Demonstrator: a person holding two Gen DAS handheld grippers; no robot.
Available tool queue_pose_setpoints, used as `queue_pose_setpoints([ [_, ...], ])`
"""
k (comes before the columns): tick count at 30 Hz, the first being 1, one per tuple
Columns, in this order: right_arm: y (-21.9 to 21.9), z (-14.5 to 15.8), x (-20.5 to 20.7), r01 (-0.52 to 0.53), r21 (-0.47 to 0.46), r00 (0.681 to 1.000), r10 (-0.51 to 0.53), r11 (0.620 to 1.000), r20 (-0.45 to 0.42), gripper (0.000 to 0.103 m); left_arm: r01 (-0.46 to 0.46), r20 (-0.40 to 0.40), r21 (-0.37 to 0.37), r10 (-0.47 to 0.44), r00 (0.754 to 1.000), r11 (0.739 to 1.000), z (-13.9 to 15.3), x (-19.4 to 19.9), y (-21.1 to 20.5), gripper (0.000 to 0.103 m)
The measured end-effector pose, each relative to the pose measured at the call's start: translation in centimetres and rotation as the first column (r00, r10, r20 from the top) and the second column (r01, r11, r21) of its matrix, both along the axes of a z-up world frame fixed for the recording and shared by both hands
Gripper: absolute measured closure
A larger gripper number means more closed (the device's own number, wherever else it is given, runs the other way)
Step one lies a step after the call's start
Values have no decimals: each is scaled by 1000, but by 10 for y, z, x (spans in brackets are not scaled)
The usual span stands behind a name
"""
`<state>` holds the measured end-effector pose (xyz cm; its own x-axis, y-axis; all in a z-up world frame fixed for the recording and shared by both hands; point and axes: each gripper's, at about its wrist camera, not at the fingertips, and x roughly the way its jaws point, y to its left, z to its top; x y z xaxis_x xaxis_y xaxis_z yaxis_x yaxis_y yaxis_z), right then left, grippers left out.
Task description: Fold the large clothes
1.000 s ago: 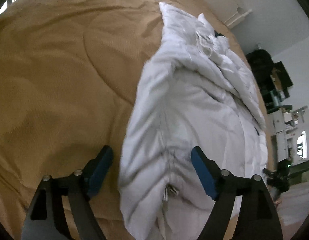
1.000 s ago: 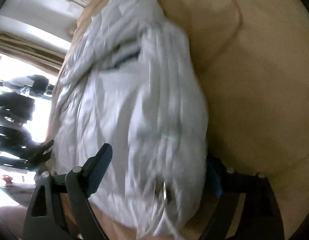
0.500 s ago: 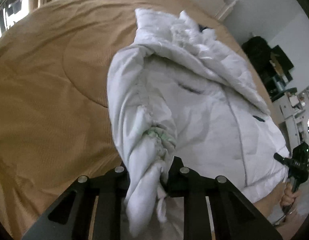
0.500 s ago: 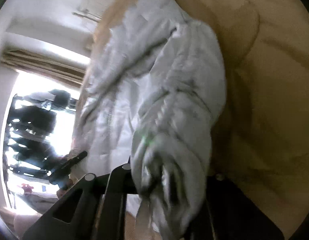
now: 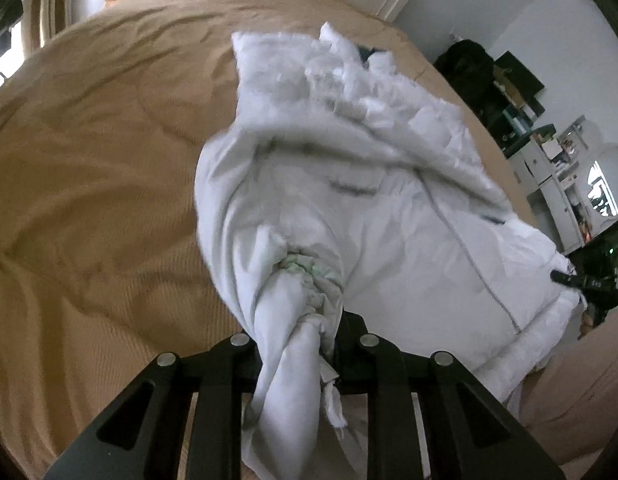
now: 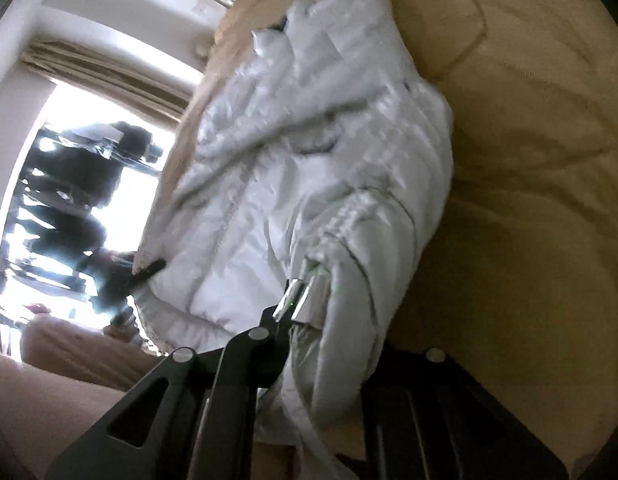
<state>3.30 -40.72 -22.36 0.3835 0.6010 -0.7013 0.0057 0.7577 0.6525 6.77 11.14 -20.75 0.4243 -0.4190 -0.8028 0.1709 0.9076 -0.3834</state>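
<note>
A white puffer jacket [image 5: 369, 208] lies lengthwise on a tan bedspread [image 5: 89, 200], zip side up. My left gripper [image 5: 299, 344] is shut on a bunched corner of its near hem and holds it raised off the bed. My right gripper [image 6: 329, 340] is shut on the other hem corner of the jacket [image 6: 309, 168], next to a shiny zip pull [image 6: 299, 296]. The other gripper shows small at the jacket's far side in each view, in the left wrist view [image 5: 589, 280] and in the right wrist view [image 6: 141, 276]. The fingertips are hidden in the fabric.
The bedspread [image 6: 529, 160] spreads wide beside the jacket. Dark furniture and white shelves [image 5: 549, 152] stand past the bed's right edge. A bright window with a loaded clothes rack [image 6: 69, 200] lies beyond the other side. A white wall stands behind the bed.
Both grippers went from open around the jacket's hem to shut on it. They have lifted the hem corners, and the jacket's lower part has bunched and risen.
</note>
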Motion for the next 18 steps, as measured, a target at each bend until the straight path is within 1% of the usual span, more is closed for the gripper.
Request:
queue_pose_setpoints([
  [2,-9,16,21,27,50,998,-30,998,57,92,6,38,-7,-6,999,1000,24,24,-3,83],
  [5,-12,41,73,63,108,989,-76,992,126,92,-9,66,-41,11,998,999,61,75,-5,83],
  [7,-16,61,118,91,134,981,-112,987,158,92,-40,64,-83,45,997,996,80,111,0,82],
  [8,-16,67,133,100,146,978,-124,984,166,92,-55,58,-105,61,996,993,91,132,1,82],
  [9,-16,77,156,113,163,974,-141,980,175,92,-79,50,-127,86,995,989,103,160,2,82],
  [10,-12,84,174,122,174,972,-153,977,179,92,-91,45,-133,98,994,987,109,176,1,81],
  [12,-13,99,219,145,192,966,-180,971,184,92,-122,29,-110,126,992,986,122,224,-2,80],
  [13,-12,104,243,158,198,964,-195,967,179,92,-140,17,-92,142,990,986,126,256,-5,79],
  [14,-10,110,253,172,195,962,-207,966,177,92,-157,5,-73,157,988,985,126,284,-9,79],
  [15,-6,114,273,196,193,958,-230,962,172,91,-172,-4,-60,172,985,983,125,303,-12,79],
  [17,-9,108,314,247,200,950,-278,948,144,89,-207,-16,-41,207,978,977,114,348,-18,78],
  [18,-11,98,340,284,196,943,-311,939,122,88,-230,-25,-31,229,973,973,103,370,-22,78],
])
